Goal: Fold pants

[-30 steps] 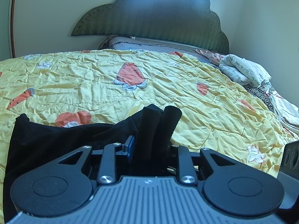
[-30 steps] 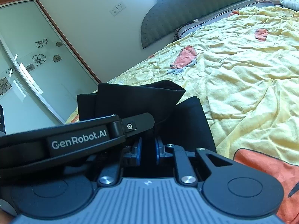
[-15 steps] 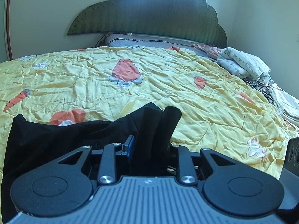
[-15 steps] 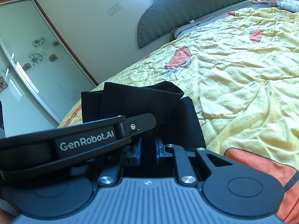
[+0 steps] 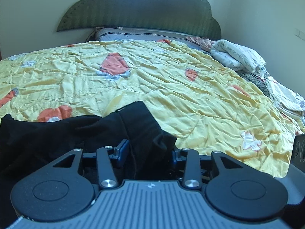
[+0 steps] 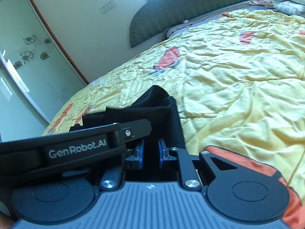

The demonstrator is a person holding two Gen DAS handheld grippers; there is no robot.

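Black pants (image 5: 47,133) lie bunched on the yellow quilt (image 5: 171,80) at the near left. A fold of them (image 5: 144,126) stands up between the jaws of my left gripper (image 5: 150,131), which are opening; the cloth sits loosely between them and hides the fingertips. In the right wrist view my right gripper (image 6: 152,133) is shut on another part of the pants (image 6: 164,110), with black cloth between its blue pads (image 6: 141,152). The left gripper's body (image 6: 76,150) crosses just to its left.
The quilt with carrot prints covers a wide bed up to a dark green headboard (image 5: 141,9). Folded white bedding (image 5: 236,57) is piled along the right edge. A glass wardrobe door (image 6: 22,61) stands left of the bed.
The left gripper's jaws have spread apart, and the pants fold now covers the fingers that showed close together before. The right gripper stays shut on the cloth.
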